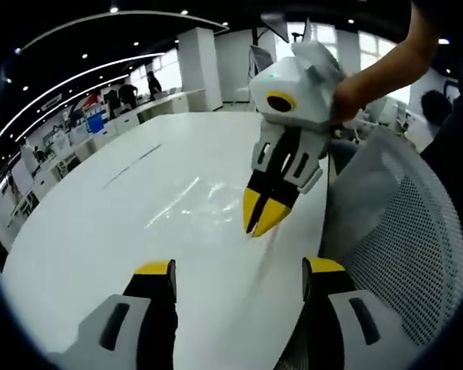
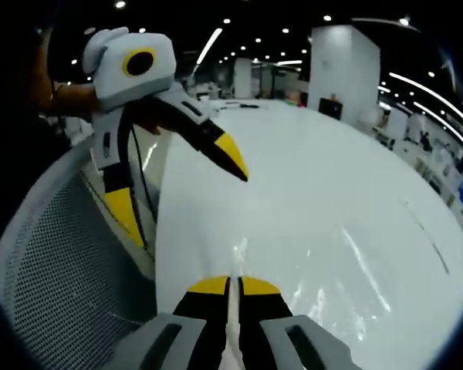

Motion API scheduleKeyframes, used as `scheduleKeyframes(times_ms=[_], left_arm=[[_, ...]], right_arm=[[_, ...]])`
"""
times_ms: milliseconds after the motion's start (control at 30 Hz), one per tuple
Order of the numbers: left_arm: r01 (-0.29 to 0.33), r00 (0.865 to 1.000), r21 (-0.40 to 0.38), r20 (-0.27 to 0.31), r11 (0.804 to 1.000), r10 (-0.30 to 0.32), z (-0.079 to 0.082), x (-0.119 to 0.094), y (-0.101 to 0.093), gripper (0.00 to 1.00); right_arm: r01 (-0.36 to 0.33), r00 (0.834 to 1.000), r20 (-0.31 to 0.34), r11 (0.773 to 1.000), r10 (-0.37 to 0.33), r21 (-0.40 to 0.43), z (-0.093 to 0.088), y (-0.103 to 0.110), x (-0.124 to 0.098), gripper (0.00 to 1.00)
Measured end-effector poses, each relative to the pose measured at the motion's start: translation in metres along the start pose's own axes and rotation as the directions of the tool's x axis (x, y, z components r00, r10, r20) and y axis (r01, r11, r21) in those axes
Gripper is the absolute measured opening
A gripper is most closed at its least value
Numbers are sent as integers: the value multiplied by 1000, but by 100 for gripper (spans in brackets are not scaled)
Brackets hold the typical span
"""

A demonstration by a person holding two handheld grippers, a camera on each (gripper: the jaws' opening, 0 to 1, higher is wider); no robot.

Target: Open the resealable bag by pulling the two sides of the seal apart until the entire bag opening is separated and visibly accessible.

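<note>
**Right tongs pinched on bag edge; left tongs spread and free**

Nearest the lens in the right gripper view: the right tongs (image 2: 233,287), jaws together, with a thin clear strip of film running up between the yellow tips. I read this as the edge of the resealable bag (image 1: 204,196). In the left gripper view the same tongs (image 1: 262,220) come down from the upper right, tips closed at the bag's near edge.

Bag: transparent, lying flat on the white worktop (image 1: 92,231), visible mainly by glare and faint creases. It sits toward the worktop's edge, beside a mesh chair back (image 1: 417,254). Seal line cannot be made out; whether any part is open cannot be told.

Left tongs (image 1: 239,270): jaws wide apart, holding nothing, hovering low over the worktop just short of the bag. In the right gripper view they (image 2: 189,181) hang above the worktop edge, spread.

Risks, as judged:
- Film is slick and thin; the one-sided pinch may slip once tension comes on.
- Right tongs may have caught both layers, so pulling would drag the whole bag instead of parting the seal.
- Left tongs may miss the opposite lip, since it is nearly invisible against the white worktop.
- Bag near the edge; a tug could slide it off.
</note>
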State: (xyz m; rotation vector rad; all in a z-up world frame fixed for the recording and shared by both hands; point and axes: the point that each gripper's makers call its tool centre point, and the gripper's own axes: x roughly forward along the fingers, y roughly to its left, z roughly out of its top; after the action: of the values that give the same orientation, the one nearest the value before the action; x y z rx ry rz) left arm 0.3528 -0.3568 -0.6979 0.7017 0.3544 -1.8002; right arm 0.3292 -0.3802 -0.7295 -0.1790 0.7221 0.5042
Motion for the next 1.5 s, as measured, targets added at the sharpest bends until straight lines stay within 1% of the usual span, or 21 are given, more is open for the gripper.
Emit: scheduleKeyframes(times_ms=[67, 133, 167, 233, 300, 400, 600, 700, 800, 933, 1067, 1167, 1300, 1367, 1433, 1500], left_arm=[[4, 1000, 22, -10, 1000, -3, 0, 2, 0, 62], [18, 1000, 23, -11, 1000, -18, 0, 4, -1, 61], [34, 999, 25, -6, 999, -34, 2, 5, -3, 61], [44, 999, 49, -13, 998, -44, 2, 6, -3, 60], [51, 998, 83, -32, 995, -49, 0, 8, -3, 58], [63, 997, 95, -48, 993, -59, -4, 11, -3, 57], [79, 995, 131, -70, 988, -70, -7, 15, -5, 55], [94, 994, 120, -64, 988, -87, -6, 16, -7, 50], [97, 994, 129, -68, 987, -89, -5, 17, -7, 47], [111, 992, 150, -81, 982, -100, -6, 20, -9, 45], [136, 986, 202, -126, 970, -112, -13, 22, -12, 38], [141, 984, 216, -136, 966, -114, -15, 23, -15, 37], [143, 984, 215, -138, 966, -115, -15, 24, -15, 35], [149, 983, 212, -136, 966, -121, -15, 24, -17, 32], [153, 982, 227, -144, 962, -122, -16, 24, -17, 26], [161, 981, 239, -149, 958, -127, -16, 23, -18, 24]], right_arm=[[-5, 1000, -1, 1000, 5, 2, 0, 2, 0, 0], [-11, 1000, 0, 1000, 11, 2, 1, 4, -1, 0], [-13, 1000, 0, 1000, 13, 1, 2, 4, -1, 0], [-17, 1000, 1, 1000, 17, 1, 2, 6, -1, 0], [-25, 1000, 1, 1000, 25, 0, 3, 9, -1, 0], [-35, 999, -1, 999, 35, -1, 4, 13, -1, 0], [-55, 998, -5, 998, 55, -8, 4, 21, 0, 0], [-60, 998, -3, 998, 60, -6, 5, 22, 0, 0], [-67, 998, 2, 998, 67, -4, 7, 25, -1, 0], [-76, 997, 7, 997, 76, -3, 9, 27, -1, 0], [-91, 996, 6, 996, 91, -8, 10, 31, -1, 0], [-102, 995, 6, 995, 102, -11, 11, 36, -1, 0], [-113, 994, 8, 994, 113, -12, 12, 40, 0, 0], [-119, 993, 4, 993, 119, -11, 11, 41, 0, 0], [-126, 992, 6, 992, 126, -10, 12, 43, 0, 0], [-127, 992, 7, 992, 127, -11, 13, 44, 0, 0]])
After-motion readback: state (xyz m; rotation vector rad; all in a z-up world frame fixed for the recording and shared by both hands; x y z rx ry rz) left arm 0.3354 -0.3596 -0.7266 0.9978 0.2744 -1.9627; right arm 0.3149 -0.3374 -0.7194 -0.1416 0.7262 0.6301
